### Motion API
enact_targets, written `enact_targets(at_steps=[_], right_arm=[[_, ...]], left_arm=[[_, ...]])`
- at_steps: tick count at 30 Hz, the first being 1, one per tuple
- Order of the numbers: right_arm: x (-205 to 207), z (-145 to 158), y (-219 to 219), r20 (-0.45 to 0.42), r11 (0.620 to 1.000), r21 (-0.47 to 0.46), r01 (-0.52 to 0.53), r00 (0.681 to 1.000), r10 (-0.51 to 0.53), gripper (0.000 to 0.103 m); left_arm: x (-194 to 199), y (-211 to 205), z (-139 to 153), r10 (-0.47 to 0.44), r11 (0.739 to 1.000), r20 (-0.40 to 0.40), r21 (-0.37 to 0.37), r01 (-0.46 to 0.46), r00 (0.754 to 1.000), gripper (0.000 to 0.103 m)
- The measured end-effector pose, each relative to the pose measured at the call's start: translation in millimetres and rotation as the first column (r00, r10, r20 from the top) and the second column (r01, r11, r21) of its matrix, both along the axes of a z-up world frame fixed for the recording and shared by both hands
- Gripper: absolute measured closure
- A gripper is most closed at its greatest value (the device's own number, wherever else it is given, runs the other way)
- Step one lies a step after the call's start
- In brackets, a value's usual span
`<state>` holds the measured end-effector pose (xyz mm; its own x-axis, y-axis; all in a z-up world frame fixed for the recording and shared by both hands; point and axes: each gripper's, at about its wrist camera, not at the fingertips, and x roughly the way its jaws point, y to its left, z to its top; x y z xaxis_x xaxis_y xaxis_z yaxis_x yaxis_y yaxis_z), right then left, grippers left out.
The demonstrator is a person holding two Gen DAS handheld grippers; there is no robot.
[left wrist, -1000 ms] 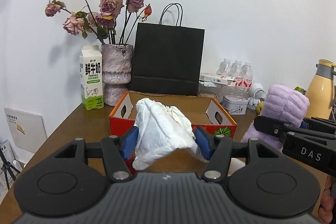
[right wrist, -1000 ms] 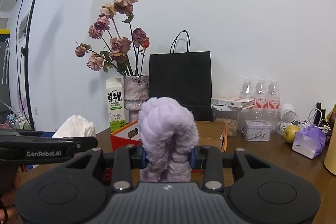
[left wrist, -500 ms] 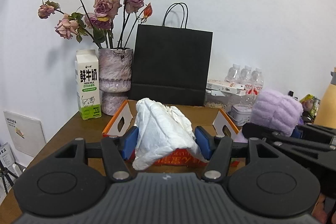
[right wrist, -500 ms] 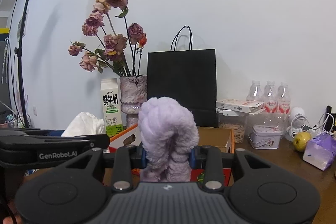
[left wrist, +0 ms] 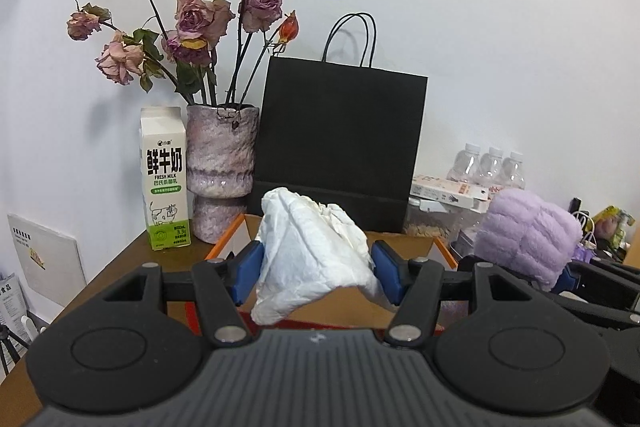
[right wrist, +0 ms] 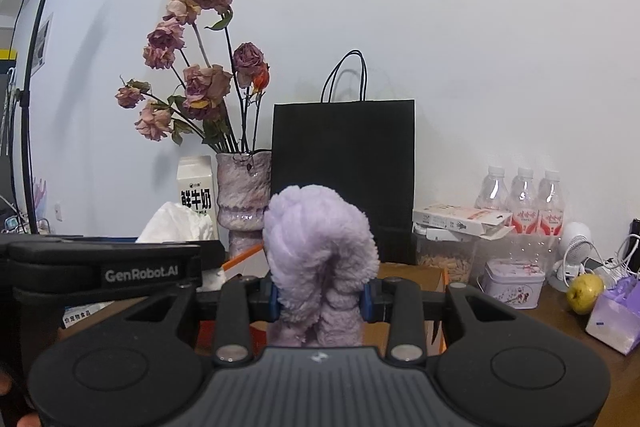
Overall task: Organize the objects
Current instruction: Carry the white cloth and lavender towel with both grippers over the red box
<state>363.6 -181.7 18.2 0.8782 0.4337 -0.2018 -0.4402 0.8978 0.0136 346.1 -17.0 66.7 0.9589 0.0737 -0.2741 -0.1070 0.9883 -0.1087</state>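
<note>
Left gripper [left wrist: 316, 273] is clamped on a crumpled white cloth [left wrist: 310, 251], blue pads pressing both flanks; the cloth hangs soft and creased, peaked at top, tail drooping below the jaws; right gripper [right wrist: 320, 301] is clamped on a lilac plush roll [right wrist: 318, 251], fuzzy, ribbed, standing upright between its pads; the orange cardboard box [left wrist: 440, 249] lies directly ahead of and below both grippers on the brown surface [left wrist: 132, 263], open side up, cloth seemingly over its near edge; left gripper looks slightly nearer its middle; likely next step is a forward-and-down release; black paper bag [left wrist: 340, 143], stiff and matte, stands behind the box.
</note>
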Motion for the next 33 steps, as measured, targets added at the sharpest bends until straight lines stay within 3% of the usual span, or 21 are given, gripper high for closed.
enact_targets(at_steps=[17, 33], right_arm=[[71, -5, 4, -0.032, 1.000, 0.014, 0.022, 0.999, -0.021, 0.069], [132, -34, 20, -0.124, 0.998, -0.056, 0.015, 0.992, -0.021, 0.069]], left_arm=[[63, 9, -5, 0.016, 1.000, -0.021, -0.006, -0.016, 1.000, 0.042], [117, 20, -19, 0.027, 1.000, -0.068, 0.006, -0.027, 0.997, 0.042]])
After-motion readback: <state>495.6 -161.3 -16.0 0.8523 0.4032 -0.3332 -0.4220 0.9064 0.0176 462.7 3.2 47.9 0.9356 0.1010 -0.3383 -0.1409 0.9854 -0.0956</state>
